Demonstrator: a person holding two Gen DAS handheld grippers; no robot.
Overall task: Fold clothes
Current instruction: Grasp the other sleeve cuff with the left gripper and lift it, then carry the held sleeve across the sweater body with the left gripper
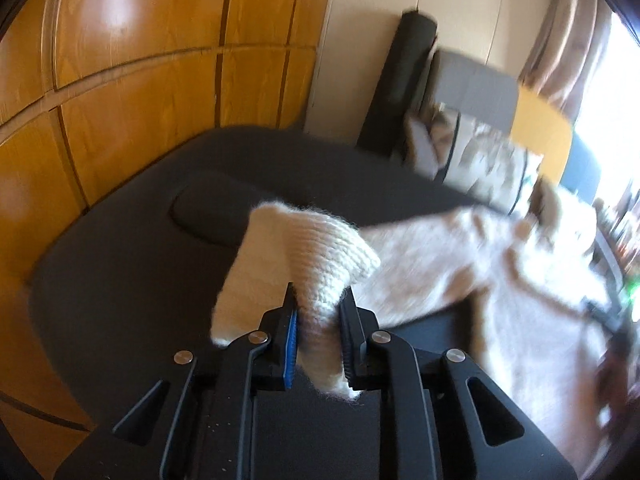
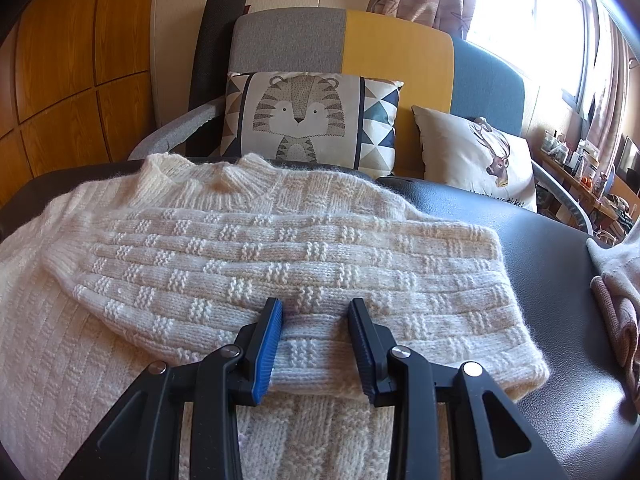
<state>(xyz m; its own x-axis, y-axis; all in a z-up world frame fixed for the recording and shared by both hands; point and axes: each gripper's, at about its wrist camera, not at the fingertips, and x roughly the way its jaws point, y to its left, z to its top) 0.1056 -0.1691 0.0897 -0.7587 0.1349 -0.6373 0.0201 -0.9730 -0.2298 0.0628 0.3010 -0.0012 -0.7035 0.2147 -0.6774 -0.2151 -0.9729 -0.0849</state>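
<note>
A cream knitted sweater (image 2: 180, 232) lies flat on a dark padded surface (image 2: 540, 264), collar at the far side. One sleeve (image 2: 320, 264) is folded across its body. My right gripper (image 2: 314, 308) sits at the sleeve's near edge, its pads pressed on a thick fold of the knit. In the left wrist view my left gripper (image 1: 318, 304) is shut on the ribbed cuff (image 1: 320, 248) of the other sleeve, held above the dark surface (image 1: 132, 264). That sleeve trails off to the right to the blurred sweater body (image 1: 500, 280).
Behind the surface stands a grey, yellow and blue sofa (image 2: 392, 48) with a tiger cushion (image 2: 304, 120) and a deer cushion (image 2: 480, 156). A black roll (image 2: 212, 60) leans beside it. Wooden cabinet doors (image 1: 120, 80) fill the left. Other garments (image 2: 620, 292) lie at the right edge.
</note>
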